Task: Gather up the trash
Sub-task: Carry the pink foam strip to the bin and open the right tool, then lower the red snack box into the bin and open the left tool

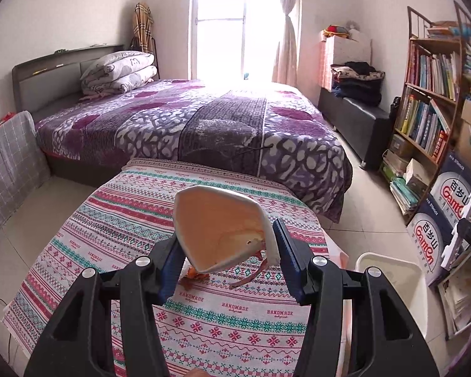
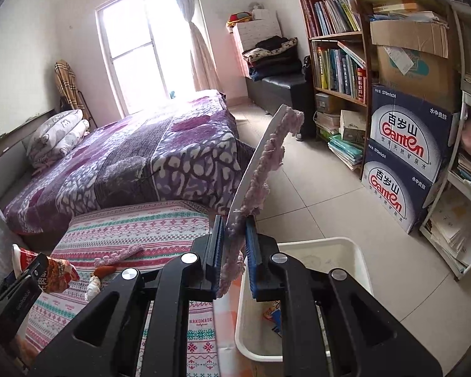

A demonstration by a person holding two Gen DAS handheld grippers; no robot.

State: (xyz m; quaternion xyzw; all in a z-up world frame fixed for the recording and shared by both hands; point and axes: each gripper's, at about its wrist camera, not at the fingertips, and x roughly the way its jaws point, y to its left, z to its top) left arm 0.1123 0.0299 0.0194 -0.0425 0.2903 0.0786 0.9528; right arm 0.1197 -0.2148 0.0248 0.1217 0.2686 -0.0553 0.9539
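My left gripper (image 1: 226,235) is shut on a crushed paper cup (image 1: 216,220), white-rimmed and orange inside, held above the patterned tablecloth (image 1: 204,314). The right wrist view shows that cup's red printed outside (image 2: 51,271) at the far left. My right gripper (image 2: 234,223) is shut on a flat white strip edged with pink fluffy yarn (image 2: 260,157), which sticks up and away from the jaws. A white plastic bin (image 2: 358,257) stands on the floor just below and right of it, with a colourful wrapper (image 2: 274,314) inside. Orange scraps (image 1: 197,275) lie on the cloth under the cup.
A loose pink yarn piece (image 2: 122,256) and small scraps (image 2: 100,275) lie on the cloth. Beyond the table is a purple-covered bed (image 1: 204,119). To the right are a bookshelf (image 1: 430,94), stacked blue water boxes (image 2: 405,163) and a dark bench (image 1: 358,122).
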